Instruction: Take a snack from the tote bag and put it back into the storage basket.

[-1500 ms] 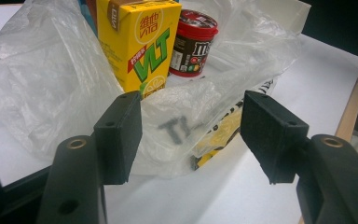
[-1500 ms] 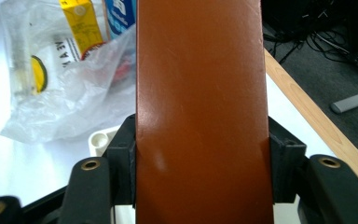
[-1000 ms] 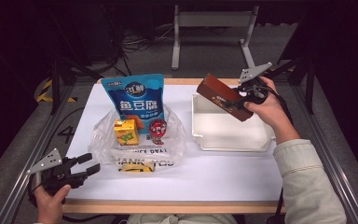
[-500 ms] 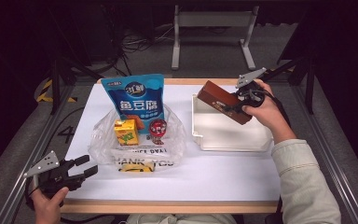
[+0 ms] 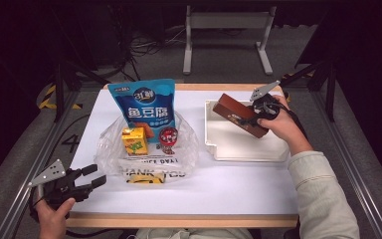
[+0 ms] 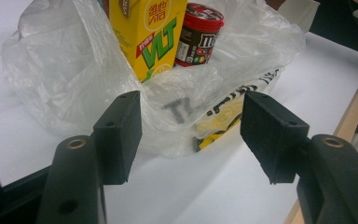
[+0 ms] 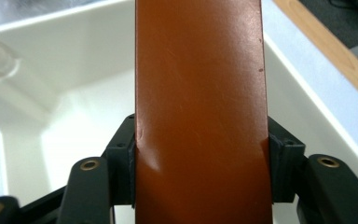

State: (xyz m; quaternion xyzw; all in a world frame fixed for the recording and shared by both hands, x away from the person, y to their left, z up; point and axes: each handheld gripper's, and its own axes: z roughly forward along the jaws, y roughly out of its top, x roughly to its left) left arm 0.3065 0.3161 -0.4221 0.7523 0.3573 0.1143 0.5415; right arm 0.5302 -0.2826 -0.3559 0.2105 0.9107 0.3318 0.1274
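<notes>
Since the earlier frame, the right tool is sinking toward the white tray, carrying the brown box lower. Its jaws are clamping the box's two long sides near one end; the box's long axis is running away from the tool, tilted over the tray. Far off, the left tool is resting unmoved, jaws standing apart and empty, facing the plastic bag on the tabletop.

I see a white surface with a wooden edge, framed by metal rails. Around it lies grey floor, dim toward the back, where a grey metal stand and loose cables sit. Yellow-black tape marks the floor at the left.
</notes>
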